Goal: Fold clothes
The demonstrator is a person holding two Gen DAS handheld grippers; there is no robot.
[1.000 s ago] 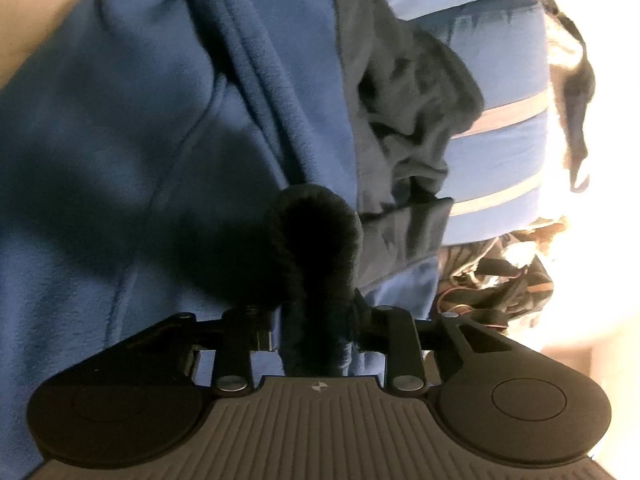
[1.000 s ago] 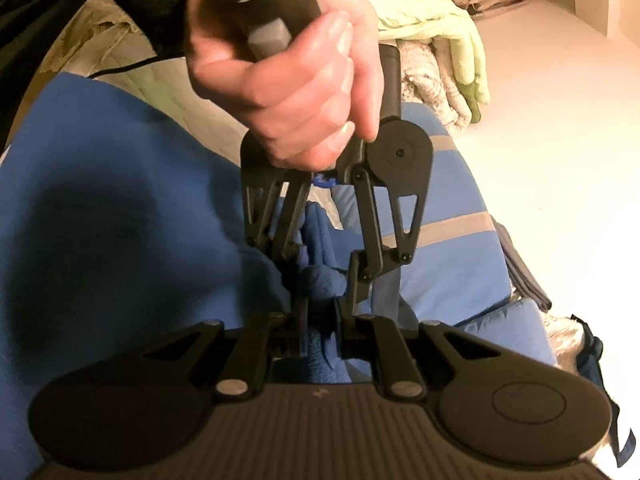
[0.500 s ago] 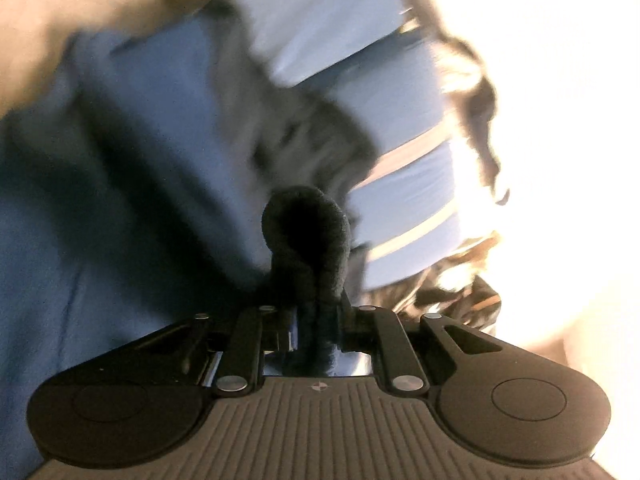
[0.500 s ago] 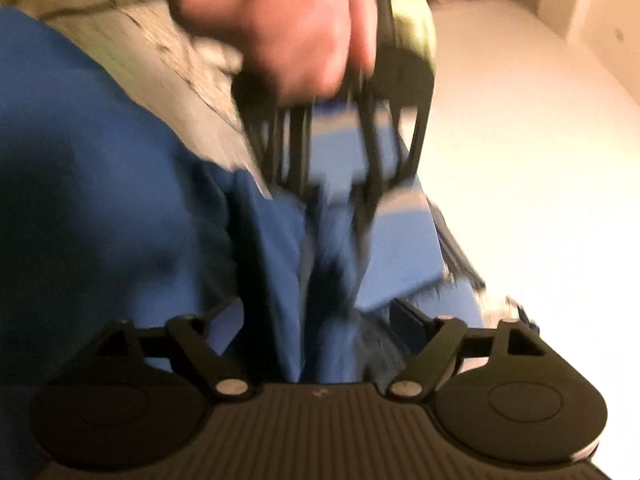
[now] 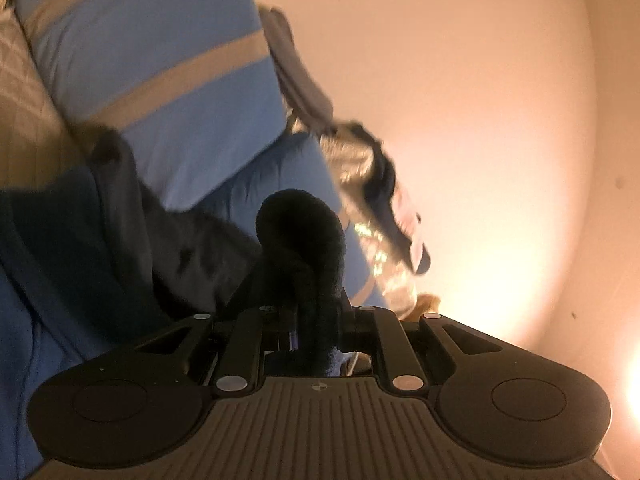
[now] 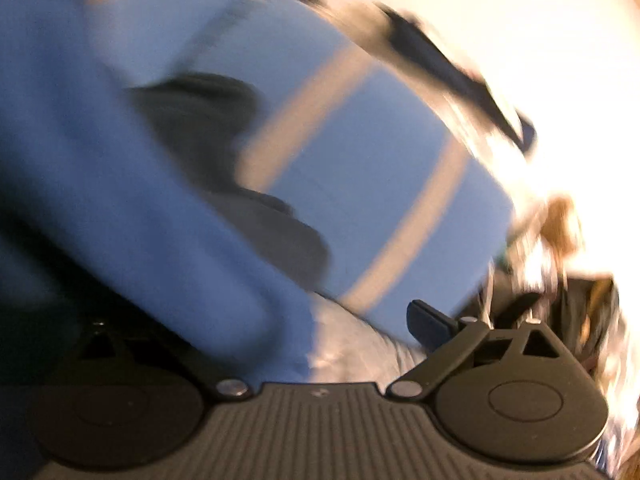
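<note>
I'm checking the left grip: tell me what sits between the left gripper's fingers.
A dark bunched fold of the blue fleece sits pinched in the left gripper; the left wrist view shows it.

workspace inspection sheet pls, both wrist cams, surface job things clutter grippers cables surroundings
surface: pale quilted cover at far left.
job's things: dark blue fleece garment; a bunched fold of it sits in the left gripper.
clutter: folded light blue striped cloth; crumpled mixed clothes beside it.
grippers: left shut on the fleece; right gripper opening, nothing between its fingers.
cables: nothing seen.
surroundings: pale floor under warm glare; right view blurred.
</note>
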